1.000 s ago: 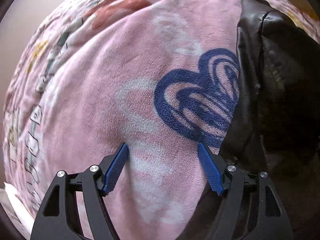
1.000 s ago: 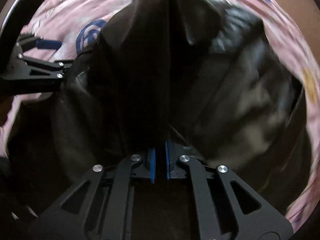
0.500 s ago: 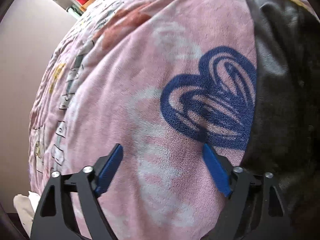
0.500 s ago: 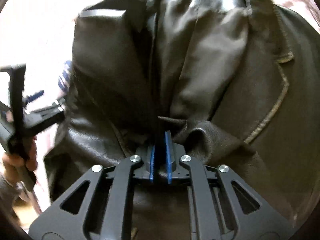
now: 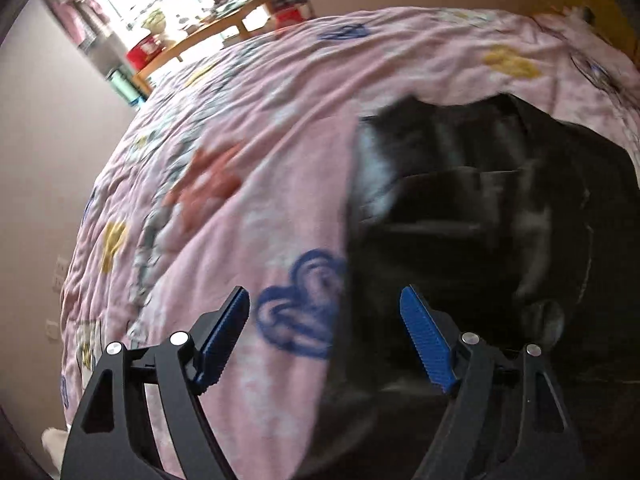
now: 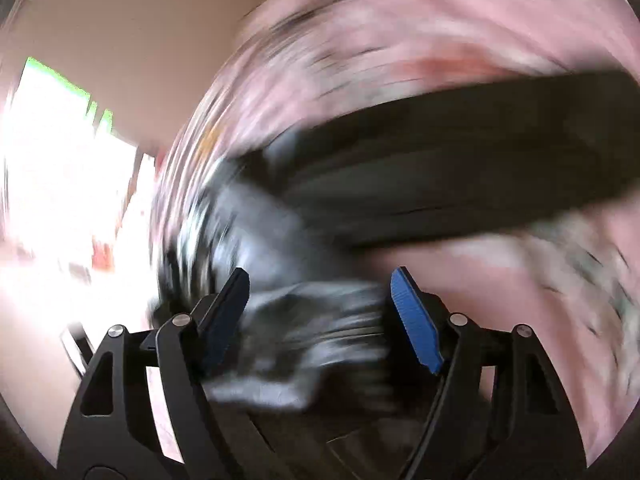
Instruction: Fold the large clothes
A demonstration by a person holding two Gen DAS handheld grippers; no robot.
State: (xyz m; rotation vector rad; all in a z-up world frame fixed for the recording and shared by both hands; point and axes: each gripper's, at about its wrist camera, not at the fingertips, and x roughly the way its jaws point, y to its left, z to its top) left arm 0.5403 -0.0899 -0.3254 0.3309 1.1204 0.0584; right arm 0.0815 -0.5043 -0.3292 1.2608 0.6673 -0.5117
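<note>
Seemingly between folds, the black jacket [image 5: 500,220] is left lying on the pink blanket [image 5: 260,140], with left gripper [image 5: 324,312] and right gripper [image 6: 320,292] both spread and empty, so a fresh edge must next be gripped.

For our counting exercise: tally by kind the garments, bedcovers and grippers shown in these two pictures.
Black leather jacket: 1
Pink printed blanket: 1
Grippers, both open: 2, the left gripper and the right gripper
Total: 4
</note>
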